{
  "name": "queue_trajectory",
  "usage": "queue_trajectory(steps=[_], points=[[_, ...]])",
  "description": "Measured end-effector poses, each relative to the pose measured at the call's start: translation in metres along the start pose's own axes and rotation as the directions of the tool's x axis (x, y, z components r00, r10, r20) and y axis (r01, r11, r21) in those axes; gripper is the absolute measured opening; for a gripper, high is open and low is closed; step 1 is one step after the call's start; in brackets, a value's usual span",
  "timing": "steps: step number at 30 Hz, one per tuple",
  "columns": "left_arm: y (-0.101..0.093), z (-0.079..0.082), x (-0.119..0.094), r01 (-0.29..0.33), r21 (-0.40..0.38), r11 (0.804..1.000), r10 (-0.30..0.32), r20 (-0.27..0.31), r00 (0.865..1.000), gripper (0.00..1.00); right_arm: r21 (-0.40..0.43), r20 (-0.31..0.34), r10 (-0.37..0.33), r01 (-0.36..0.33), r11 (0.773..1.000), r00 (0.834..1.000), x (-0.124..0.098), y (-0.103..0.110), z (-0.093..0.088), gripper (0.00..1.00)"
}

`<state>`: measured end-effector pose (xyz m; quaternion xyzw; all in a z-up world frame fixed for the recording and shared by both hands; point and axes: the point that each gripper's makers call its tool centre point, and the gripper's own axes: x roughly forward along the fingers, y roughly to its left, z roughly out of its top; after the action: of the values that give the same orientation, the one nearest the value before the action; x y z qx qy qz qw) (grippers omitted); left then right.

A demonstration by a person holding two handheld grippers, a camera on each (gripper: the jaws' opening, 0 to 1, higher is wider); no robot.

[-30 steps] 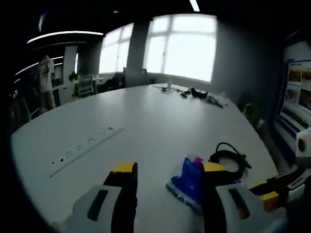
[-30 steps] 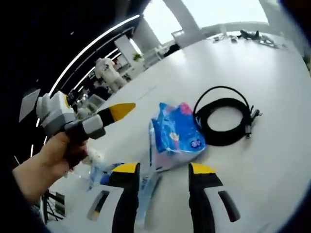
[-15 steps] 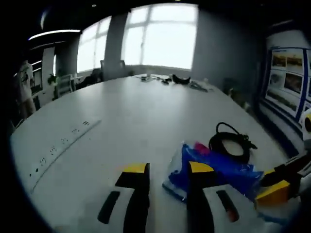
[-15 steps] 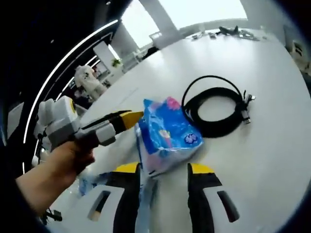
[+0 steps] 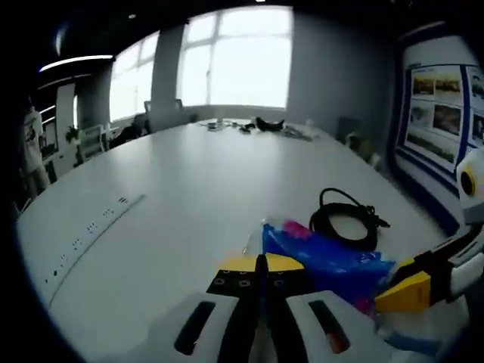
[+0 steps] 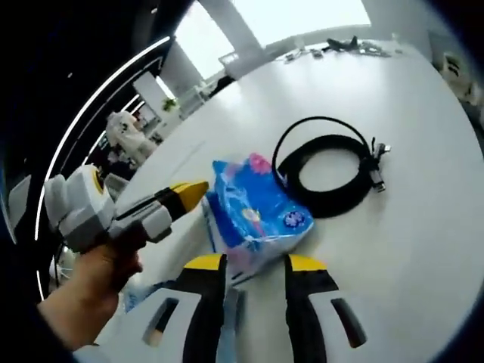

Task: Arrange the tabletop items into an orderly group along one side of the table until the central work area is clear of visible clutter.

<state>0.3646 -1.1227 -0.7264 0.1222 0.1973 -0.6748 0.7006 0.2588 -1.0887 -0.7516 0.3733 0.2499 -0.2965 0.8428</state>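
Note:
A blue and pink tissue pack (image 6: pixel 253 215) lies on the white table (image 6: pixel 423 227), with a coiled black cable (image 6: pixel 333 162) just beyond it. My right gripper (image 6: pixel 253 265) is open, its yellow-tipped jaws on either side of the pack's near end. My left gripper (image 6: pixel 189 190), held in a hand (image 6: pixel 83 302), points at the pack's left corner. In the left gripper view my left gripper (image 5: pixel 261 261) is shut, tips pressed together just short of the tissue pack (image 5: pixel 325 257). The cable (image 5: pixel 344 219) lies behind the pack, and the right gripper (image 5: pixel 412 291) comes in from the right.
A strip of sockets (image 5: pixel 91 227) is set into the table on the left. Small dark items (image 5: pixel 257 125) lie at the table's far end below the windows. A crumpled clear and blue wrapper (image 6: pixel 147 291) lies near my right jaws. A person (image 5: pixel 30 144) stands far off.
My left gripper's jaws have gone from open to shut beside the pack. The right gripper has edged closer to the pack's near end.

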Motion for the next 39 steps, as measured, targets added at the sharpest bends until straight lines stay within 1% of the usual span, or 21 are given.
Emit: queue_trajectory(steps=[6,7,9,12,14,15,16,17,18,19,20,21,23,24,26,27,28,30,33,36,39], points=[[0.004,-0.010,-0.005,-0.027,-0.017,1.000,0.026,-0.034,0.999,0.00,-0.051,-0.007,0.025,-0.025,0.998,1.000,-0.003,0.005,0.000,0.01],[0.007,-0.009,-0.007,-0.032,-0.027,0.999,0.031,-0.026,0.999,0.00,-0.029,-0.027,0.013,-0.013,0.999,1.000,-0.003,0.002,-0.003,0.00],[0.011,-0.003,-0.009,-0.038,-0.046,0.998,0.038,-0.003,0.999,0.00,0.035,-0.015,0.027,-0.026,0.999,1.000,-0.002,0.002,-0.001,0.00],[0.027,0.004,-0.016,-0.103,-0.020,0.995,0.103,0.016,0.995,0.00,0.009,-0.012,0.026,-0.026,1.000,1.000,-0.003,-0.001,0.000,0.00],[0.030,0.003,-0.018,-0.088,-0.053,0.995,0.089,0.018,0.996,0.00,0.041,-0.007,0.022,-0.022,0.999,1.000,-0.004,-0.003,0.000,0.00],[0.031,0.001,-0.017,-0.078,-0.069,0.995,0.079,0.009,0.997,0.07,0.042,-0.007,0.023,-0.022,0.999,1.000,-0.003,-0.002,0.000,0.00],[0.032,-0.006,-0.015,-0.092,-0.101,0.991,0.090,-0.027,0.996,0.22,0.041,-0.007,0.022,-0.022,0.999,1.000,-0.002,-0.002,0.000,0.00],[0.036,-0.011,-0.014,-0.119,-0.110,0.987,0.114,-0.056,0.992,0.41,0.041,-0.007,0.022,-0.022,0.999,1.000,-0.002,-0.002,0.000,0.00],[0.040,-0.013,-0.011,-0.135,-0.089,0.987,0.129,-0.063,0.990,0.59,0.042,-0.007,0.023,-0.023,0.999,1.000,-0.001,-0.002,0.000,0.00],[0.039,-0.016,-0.010,-0.125,-0.085,0.988,0.119,-0.075,0.990,0.61,0.041,-0.007,0.024,-0.024,0.999,1.000,-0.001,-0.002,0.000,0.00],[0.038,-0.018,-0.009,-0.117,-0.083,0.990,0.110,-0.082,0.991,0.49,0.039,-0.008,0.025,-0.025,0.999,1.000,0.000,-0.002,0.000,0.00],[0.031,-0.021,-0.007,-0.072,-0.075,0.995,0.065,-0.091,0.994,0.39,0.038,-0.009,0.027,-0.027,0.999,1.000,-0.001,-0.001,0.000,0.00],[0.023,-0.023,-0.002,-0.026,-0.052,0.998,0.022,-0.087,0.996,0.16,0.038,-0.010,0.031,-0.031,0.999,0.999,-0.001,-0.002,0.000,0.00],[0.014,-0.022,0.000,0.015,-0.062,0.998,-0.020,-0.075,0.997,0.11,0.039,-0.010,0.034,-0.033,0.999,0.999,-0.001,-0.001,0.000,0.00],[0.015,-0.024,0.003,-0.012,-0.056,0.998,0.008,-0.079,0.997,0.07,0.029,-0.014,0.032,-0.031,0.999,0.999,0.000,-0.003,0.001,0.00],[0.014,-0.021,0.003,-0.002,-0.061,0.998,-0.002,-0.068,0.998,0.03,0.028,-0.014,0.034,-0.033,0.999,0.999,0.000,-0.005,0.001,0.00],[0.012,-0.016,0.002,0.005,-0.098,0.995,-0.009,-0.037,0.999,0.02,0.026,-0.013,0.034,-0.034,0.999,0.999,0.000,-0.005,0.002,0.00],[0.014,-0.013,-0.003,-0.015,-0.092,0.996,0.012,-0.031,0.999,0.00,0.023,-0.011,0.038,-0.038,0.999,0.999,-0.001,-0.006,0.005,0.00],[0.015,-0.007,-0.014,-0.052,-0.126,0.991,0.051,-0.006,0.999,0.00,0.045,-0.006,0.050,-0.049,0.998,0.999,-0.003,-0.006,0.010,0.00],[0.019,0.004,-0.032,-0.105,-0.207,0.973,0.117,0.047,0.992,0.00,0.042,0.017,0.091,-0.091,0.995,0.996,-0.009,0.000,0.020,0.00],[0.019,0.009,-0.045,-0.144,-0.210,0.967,0.158,0.051,0.986,0.00,0.021,0.037,0.135,-0.136,0.990,0.990,-0.016,0.006,0.034,0.00]])
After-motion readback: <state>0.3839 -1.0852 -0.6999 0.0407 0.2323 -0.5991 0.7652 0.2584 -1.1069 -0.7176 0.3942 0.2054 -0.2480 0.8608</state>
